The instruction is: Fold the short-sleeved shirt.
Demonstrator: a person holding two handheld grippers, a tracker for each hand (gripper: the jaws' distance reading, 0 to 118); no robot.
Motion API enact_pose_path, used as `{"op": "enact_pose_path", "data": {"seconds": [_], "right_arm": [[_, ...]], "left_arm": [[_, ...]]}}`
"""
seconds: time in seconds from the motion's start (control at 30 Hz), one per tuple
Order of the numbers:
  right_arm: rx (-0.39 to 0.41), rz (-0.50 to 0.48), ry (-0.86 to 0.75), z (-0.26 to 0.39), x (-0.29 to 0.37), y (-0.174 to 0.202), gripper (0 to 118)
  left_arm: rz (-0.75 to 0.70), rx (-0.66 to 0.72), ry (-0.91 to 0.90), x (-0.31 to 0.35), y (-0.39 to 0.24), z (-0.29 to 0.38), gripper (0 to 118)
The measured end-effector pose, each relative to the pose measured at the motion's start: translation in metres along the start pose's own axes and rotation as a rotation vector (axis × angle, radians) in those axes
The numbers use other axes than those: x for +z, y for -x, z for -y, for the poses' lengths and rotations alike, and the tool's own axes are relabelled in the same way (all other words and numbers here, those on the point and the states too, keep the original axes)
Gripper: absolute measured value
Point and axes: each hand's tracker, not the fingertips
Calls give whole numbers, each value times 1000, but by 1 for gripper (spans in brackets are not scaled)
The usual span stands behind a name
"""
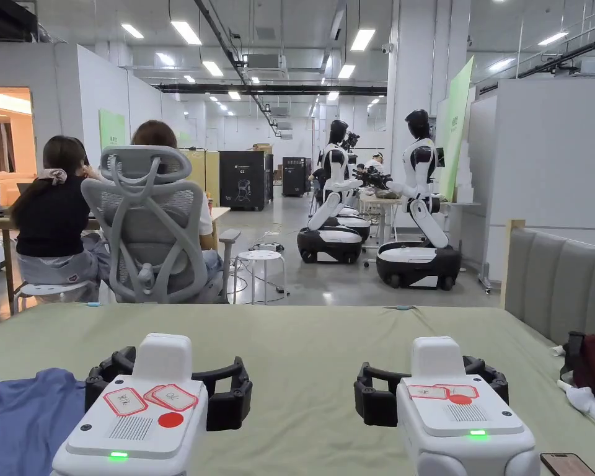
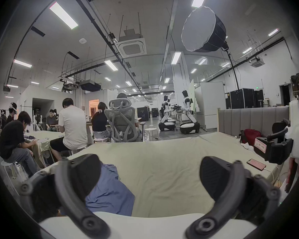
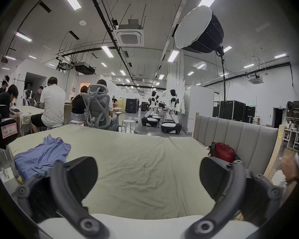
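Blue shirt (image 3: 41, 154) crumpled left of both open claws.

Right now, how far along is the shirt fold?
Done: nothing. The blue shirt lies crumpled at the left edge of the green sheet. In hand: nothing; the left hand-held gripper and right hand-held gripper are open above the sheet. Left: grasping, spreading flat and every fold.

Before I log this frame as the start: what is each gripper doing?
Left gripper: open, holding nothing; the blue shirt lies on the bed beneath it.
Right gripper: open, holding nothing.
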Motion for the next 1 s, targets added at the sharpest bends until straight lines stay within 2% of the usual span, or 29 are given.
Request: {"op": "enact_pose_path", "data": {"seconds": [0.03, 0.07, 0.1, 0.13, 0.17, 0.23, 0.43, 0.53, 0.77, 0.83, 1.0], "right_arm": [[0, 0, -3, 0, 2, -1, 107], [0, -5, -7, -1, 4, -1, 84], [1, 0, -10, -1, 4, -2, 32], [6, 20, -15, -1, 4, -2, 1], [9, 61, -24, 0, 5, -5, 0], [-18, 42, -35, 0, 10, -13, 0], [-5, -9, -7, -5, 4, 3, 0], [27, -95, -1, -8, -2, 39, 0], [-4, -375, 14, -1, 1, 144, 0], [-6, -421, 27, 6, 2, 165, 0], [23, -474, 67, 18, -8, 191, 0]], "left_arm": [[8, 4, -1, 1, 0, 0, 100], [47, 11, -7, 3, 1, 0, 69], [51, 16, -4, 2, 1, -1, 6], [41, 11, 0, 1, -1, -1, 1], [-34, -22, -5, 0, -6, -1, 0], [40, -26, -11, 4, -13, -5, 0], [-19, -16, -14, 8, -4, -9, 0], [-104, -28, 14, 16, 26, -7, 0], [-415, -25, 77, 52, 130, 5, 0], [-447, -13, 103, 57, 148, 10, 0], [-403, 51, 188, 35, 165, 29, 0]]}}
